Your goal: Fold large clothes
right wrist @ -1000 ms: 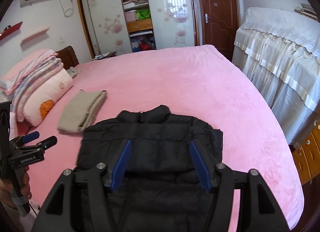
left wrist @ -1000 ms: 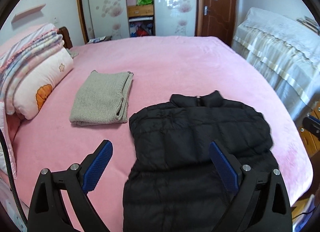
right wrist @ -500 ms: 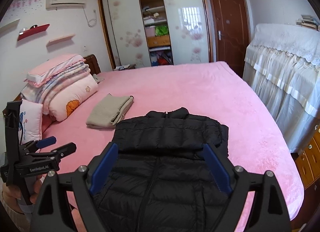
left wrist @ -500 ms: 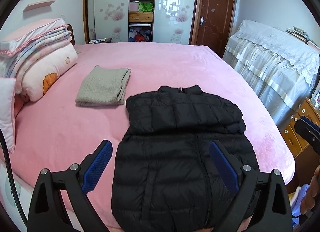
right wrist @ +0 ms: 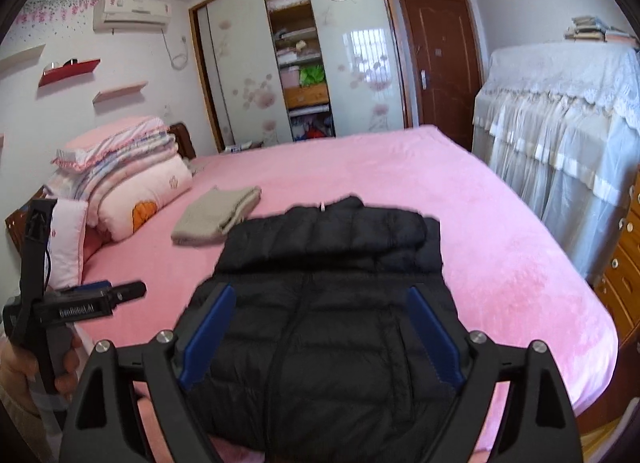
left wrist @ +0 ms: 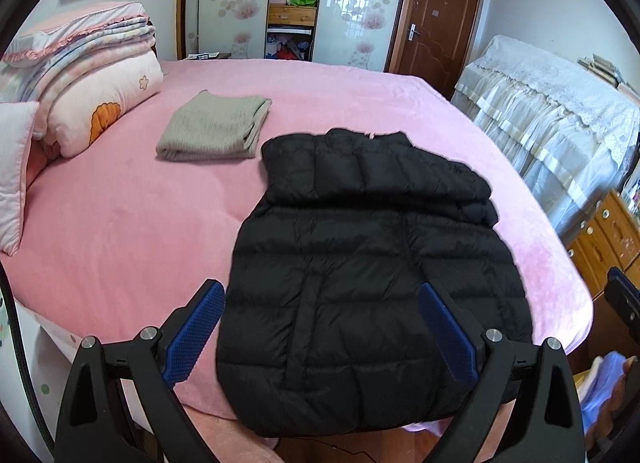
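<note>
Black and quilted, the jacket (left wrist: 372,275) lies flat on the pink bed (left wrist: 120,223), its collar toward the wardrobe (right wrist: 296,59) and its hem at the near edge, where it hangs slightly over. I see the upper part doubled over the body as a band across the chest, with a bit of sleeve poking out past it on the right. A zip line runs down the front, and the stitched channels make puffy horizontal rows. The surface looks matte, lightly creased, and mostly smooth.

My left tongs (left wrist: 322,327) stand wide apart, blue pads above the lower half of the jacket, with nothing between them that they press. My right tongs (right wrist: 320,327) are likewise spread, having just been opening; the jacket shows between the pads but I see no grip on it. In the right view the left tool sits at the far left edge, held in a hand (right wrist: 24,375).

A folded beige garment (left wrist: 214,131) rests just beyond the jacket's left shoulder, apart from it. Stacked bedding (left wrist: 80,75) sits at the head of the bed.
</note>
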Tool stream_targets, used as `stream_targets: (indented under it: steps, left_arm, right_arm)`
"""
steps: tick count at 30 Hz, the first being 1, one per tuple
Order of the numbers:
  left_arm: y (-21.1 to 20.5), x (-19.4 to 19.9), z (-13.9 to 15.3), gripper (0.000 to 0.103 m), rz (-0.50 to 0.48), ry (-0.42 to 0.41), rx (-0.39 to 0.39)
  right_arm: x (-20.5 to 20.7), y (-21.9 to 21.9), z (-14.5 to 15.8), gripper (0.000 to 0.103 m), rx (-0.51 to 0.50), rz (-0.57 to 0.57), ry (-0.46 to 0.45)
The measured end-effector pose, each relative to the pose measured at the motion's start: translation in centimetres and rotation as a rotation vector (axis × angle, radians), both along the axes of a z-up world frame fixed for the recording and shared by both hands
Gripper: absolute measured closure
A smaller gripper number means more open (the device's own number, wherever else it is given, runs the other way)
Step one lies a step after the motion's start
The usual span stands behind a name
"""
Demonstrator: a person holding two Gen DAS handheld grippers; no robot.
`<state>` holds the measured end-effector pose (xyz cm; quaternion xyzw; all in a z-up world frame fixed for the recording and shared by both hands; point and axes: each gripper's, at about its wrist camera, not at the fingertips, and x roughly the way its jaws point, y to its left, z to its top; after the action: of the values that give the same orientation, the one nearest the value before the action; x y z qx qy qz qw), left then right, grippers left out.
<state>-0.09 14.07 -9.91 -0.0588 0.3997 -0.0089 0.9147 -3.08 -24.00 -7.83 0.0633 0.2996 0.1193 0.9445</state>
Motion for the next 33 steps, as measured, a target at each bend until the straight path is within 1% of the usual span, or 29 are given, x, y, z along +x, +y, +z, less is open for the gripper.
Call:
stream_targets:
  steps: [2,3,4,6,8,10,12,14,16,18,20,23,27,30,33]
  left_arm:
    - [0.5,-0.3,-1.2,0.006,0.007,0.01,0.017]
    - [1.0,-0.6,-2.0,0.006,0.015,0.02,0.022]
    - [1.4,-0.7,-2.6,0.006,0.018,0.028,0.018]
    - [2.4,-1.3,-4.1,0.006,0.025,0.037,-0.014]
    - [3.4,-2.0,-5.4,0.006,0.023,0.042,-0.047]
    - [4.4,-2.7,-7.2,0.006,0.031,0.075,-0.044]
    - [5.6,-3.2,-9.3,0.006,0.032,0.123,-0.053]
    - [6.6,-3.4,-11.0,0.006,0.034,0.158,-0.078]
    - [7.5,-3.5,-12.6,0.006,0.035,0.181,-0.104]
    - [8.0,-3.3,-13.9,0.006,0.019,0.195,-0.121]
    - [8.1,-3.2,-14.9,0.006,0.017,0.206,-0.107]
    - [8.0,-2.8,-16.8,0.006,-0.003,0.249,-0.125]
    - [8.2,-2.4,-18.6,0.006,-0.017,0.272,-0.209]
    - [8.5,-1.9,-20.0,0.006,-0.018,0.286,-0.282]
    - [9.0,-1.6,-21.6,0.006,-0.014,0.307,-0.338]
  right_arm:
    - [-0.3,-0.2,-1.3,0.015,-0.021,0.024,0.039]
    - [-0.6,-0.3,-2.1,0.015,-0.04,0.015,0.049]
    - [-0.9,-0.4,-2.8,0.015,-0.061,0.009,0.058]
    - [-1.4,-0.6,-4.1,0.015,-0.094,0.006,0.072]
    - [-1.8,-1.2,-5.3,0.015,-0.098,-0.006,0.105]
    - [-2.1,-1.8,-6.2,0.015,-0.08,0.003,0.132]
    - [-2.5,-2.6,-7.2,0.015,-0.089,-0.006,0.149]
    - [-2.7,-3.0,-7.9,0.015,-0.119,-0.022,0.162]
    - [-2.7,-3.6,-9.1,0.015,-0.117,0.002,0.194]
    - [-2.8,-4.1,-10.2,0.015,-0.127,0.028,0.225]
    - [-3.0,-4.5,-11.3,0.015,-0.147,0.043,0.242]
    - [-2.9,-5.5,-13.3,0.015,-0.153,0.046,0.296]
    - [-2.5,-7.1,-15.5,0.015,-0.11,0.042,0.355]
    - [-1.8,-7.6,-16.7,0.015,-0.096,0.054,0.39]
    - [-0.8,-7.7,-18.1,0.017,-0.084,0.067,0.43]
